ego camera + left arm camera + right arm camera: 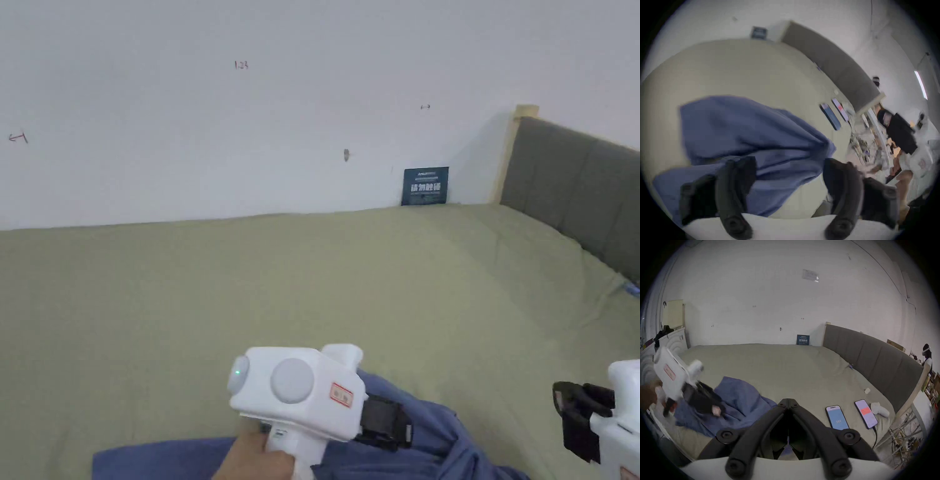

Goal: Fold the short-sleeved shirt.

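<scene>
A crumpled blue shirt (431, 437) lies on the green bed (250, 281), the left gripper (786, 168) spread wide above it, one jaw over the cloth. The right gripper (788, 402), jaws pressed together and empty, hovers beside two phones (837, 417). A hand (256, 459) grips the left handle from below. Wall writing is too small to make out.

A bed (187, 281) covered by an olive-green sheet stands against a plain white wall (250, 125), its grey padded headboard (575, 187) at the right; a small dark sign (425, 185) leans in the corner.
</scene>
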